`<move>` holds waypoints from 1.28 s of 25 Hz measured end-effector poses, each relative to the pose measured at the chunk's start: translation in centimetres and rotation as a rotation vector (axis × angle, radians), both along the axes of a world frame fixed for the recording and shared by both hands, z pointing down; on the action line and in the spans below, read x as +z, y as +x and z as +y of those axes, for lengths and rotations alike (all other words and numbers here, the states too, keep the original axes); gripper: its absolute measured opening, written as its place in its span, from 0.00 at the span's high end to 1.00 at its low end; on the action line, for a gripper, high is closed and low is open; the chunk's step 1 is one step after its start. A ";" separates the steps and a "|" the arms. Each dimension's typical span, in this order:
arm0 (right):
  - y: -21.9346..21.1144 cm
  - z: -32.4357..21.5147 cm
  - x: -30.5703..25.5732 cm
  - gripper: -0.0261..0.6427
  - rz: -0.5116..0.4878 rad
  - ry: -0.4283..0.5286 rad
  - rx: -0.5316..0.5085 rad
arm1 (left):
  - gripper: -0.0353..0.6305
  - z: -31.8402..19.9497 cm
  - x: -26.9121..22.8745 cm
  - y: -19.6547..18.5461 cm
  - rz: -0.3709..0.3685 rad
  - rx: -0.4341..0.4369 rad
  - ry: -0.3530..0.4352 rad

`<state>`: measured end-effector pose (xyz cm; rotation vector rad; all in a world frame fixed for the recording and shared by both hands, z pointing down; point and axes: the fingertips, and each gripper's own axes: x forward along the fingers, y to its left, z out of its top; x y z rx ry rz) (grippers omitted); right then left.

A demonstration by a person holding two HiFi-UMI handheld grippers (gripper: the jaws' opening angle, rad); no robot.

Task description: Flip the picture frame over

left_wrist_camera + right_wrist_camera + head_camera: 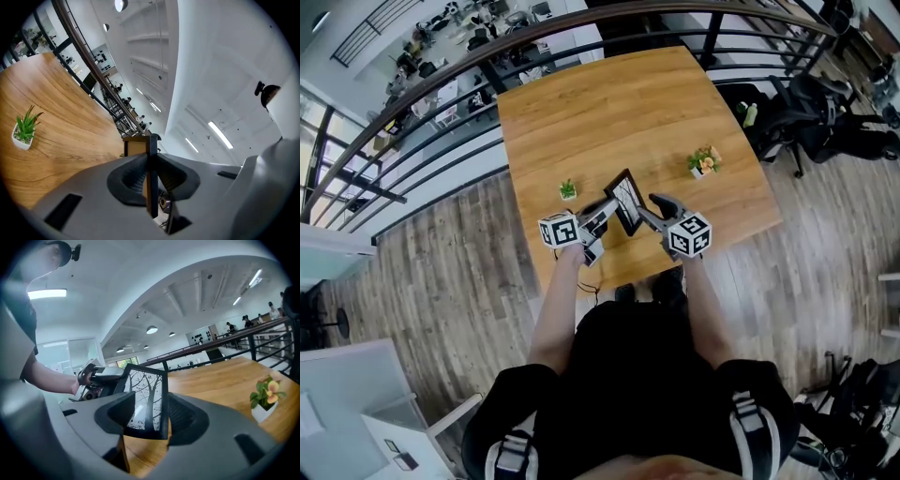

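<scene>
The black picture frame (626,202) with a tree print is up off the wooden table (609,103), standing on edge between both grippers. My left gripper (607,213) clamps its left side; in the left gripper view the frame (151,145) appears edge-on, with both pads pressed on it. My right gripper (649,208) is at the frame's right side. In the right gripper view the printed face (147,394) slants across the gap between the jaws, its lower corner in that gap, and the pads do not clearly press it. The left gripper (101,378) shows behind it.
A small green plant in a white pot (568,190) stands left of the grippers, and a flowering plant in a pot (704,161) to the right. A black railing (441,80) runs behind the table. Dark chairs (806,112) stand at the right.
</scene>
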<state>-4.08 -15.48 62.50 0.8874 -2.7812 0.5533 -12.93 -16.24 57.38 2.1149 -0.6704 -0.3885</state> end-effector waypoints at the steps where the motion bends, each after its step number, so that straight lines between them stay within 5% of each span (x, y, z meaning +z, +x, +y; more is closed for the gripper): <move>1: 0.0 0.1 0.1 0.62 -0.017 -0.013 -0.009 | 0.83 0.2 0.0 0.1 0.010 0.012 0.005; 13: 0.2 1.6 -0.7 0.63 -0.140 -0.076 -0.066 | 0.83 3.1 -1.5 1.7 0.099 0.176 0.049; 23: 2.1 1.3 -0.3 0.63 -0.246 -0.161 -0.038 | 0.83 4.0 -3.2 2.5 0.154 0.234 0.110; 26: 2.1 1.7 -0.8 0.72 -0.325 -0.207 -0.063 | 0.83 4.2 -3.7 2.6 0.162 0.241 0.126; 32: 2.1 2.0 -0.8 0.76 -0.319 -0.239 -0.052 | 0.83 4.3 -3.6 2.5 0.164 0.239 0.119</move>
